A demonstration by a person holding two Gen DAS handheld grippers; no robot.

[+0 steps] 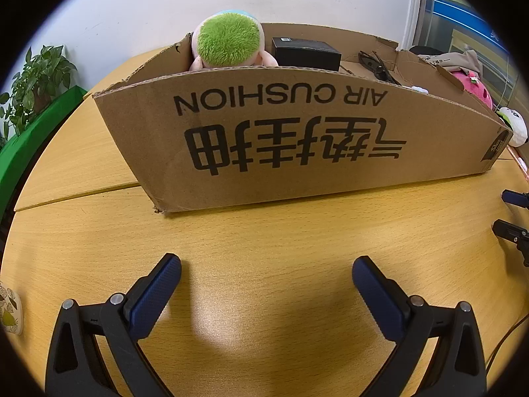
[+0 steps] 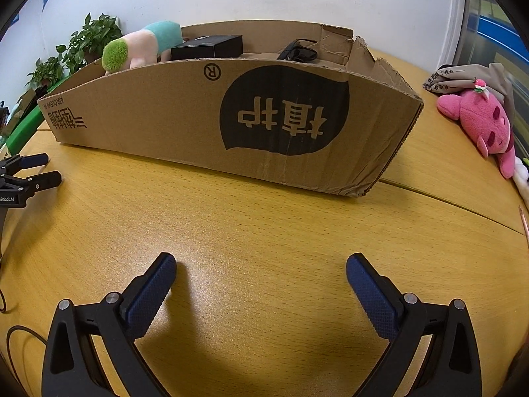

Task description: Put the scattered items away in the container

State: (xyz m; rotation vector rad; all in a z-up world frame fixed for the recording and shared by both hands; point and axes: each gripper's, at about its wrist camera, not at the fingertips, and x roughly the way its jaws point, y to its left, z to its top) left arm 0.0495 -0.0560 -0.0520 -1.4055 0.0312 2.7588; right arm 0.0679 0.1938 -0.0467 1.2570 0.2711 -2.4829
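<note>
A long cardboard box (image 1: pixel 297 139) (image 2: pixel 185 119) stands on the wooden table. Inside it lie a plush doll with green hair (image 1: pixel 228 44) (image 2: pixel 139 49), a black box (image 1: pixel 305 53) (image 2: pixel 208 48) and dark glasses (image 1: pixel 377 66) (image 2: pixel 299 53). A pink plush toy (image 2: pixel 479 122) (image 1: pixel 471 87) lies on the table right of the box, with a grey cloth (image 2: pixel 469 76) behind it and a white plush (image 1: pixel 514 125) nearby. My left gripper (image 1: pixel 266 273) hangs open over bare table in front of the box. My right gripper (image 2: pixel 261 269) is open too, nothing between its fingers.
A potted plant (image 1: pixel 36 79) (image 2: pixel 89 46) and a green surface (image 1: pixel 33 145) sit at the far left. A patterned white object (image 1: pixel 10 311) lies at the left table edge. A cable (image 2: pixel 20 334) runs near the right gripper. A seam crosses the tabletop.
</note>
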